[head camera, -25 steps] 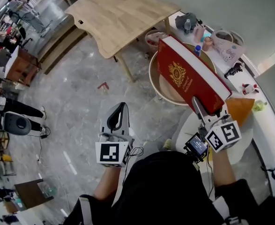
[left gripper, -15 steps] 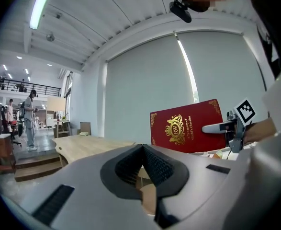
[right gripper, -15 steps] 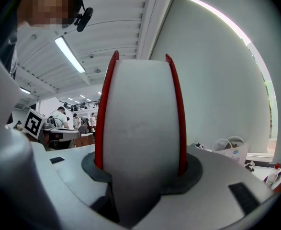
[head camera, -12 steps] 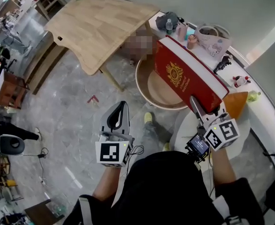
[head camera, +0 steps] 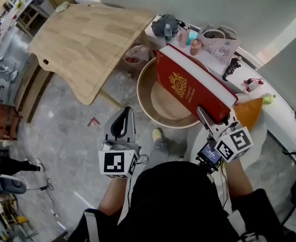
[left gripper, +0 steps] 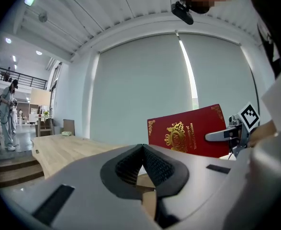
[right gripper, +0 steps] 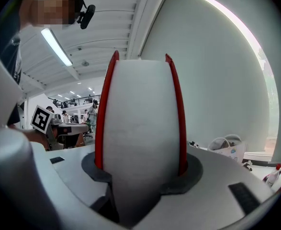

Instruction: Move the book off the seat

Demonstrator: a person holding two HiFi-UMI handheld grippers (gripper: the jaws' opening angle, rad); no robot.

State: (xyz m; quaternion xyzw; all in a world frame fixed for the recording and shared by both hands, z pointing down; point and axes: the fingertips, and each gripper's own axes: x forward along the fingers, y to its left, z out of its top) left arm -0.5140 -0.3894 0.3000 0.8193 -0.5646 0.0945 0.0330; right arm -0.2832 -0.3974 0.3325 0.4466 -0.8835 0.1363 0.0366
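**Red book, lifted, in the right hand-held gripper**

Item 1. We list the red book [head camera: 188, 87], a thick hardback with a gold crest on its cover. It is in the air and tilted, and from the head view it lies over the round wooden seat [head camera: 143, 97]. We cannot tell from these views how far it stands above the seat.

Item 2. The right hand-held gripper [head camera: 214, 119] is clamped on the book [right gripper: 140, 119] at its lower end. In the right gripper view [right gripper: 140, 170] one pad presses on each red cover, and the white page edge faces the camera.

Item 3. The left hand-held gripper [head camera: 123, 126] is level with the person's chest and well apart from the book. Its pads meet [left gripper: 142, 152] with nothing between them. Its view shows the book's cover [left gripper: 188, 131] to the right.

Item 4. We note a wooden desk [head camera: 87, 39] beyond the seat.

Item 5. A long white desk [head camera: 284, 122] runs by the wall and carries a bottle [head camera: 168, 33] and a pale bag [head camera: 214, 40].

Item 6. An orange object [head camera: 248, 112] lies just beside the book's lower end; we cannot tell what kind.
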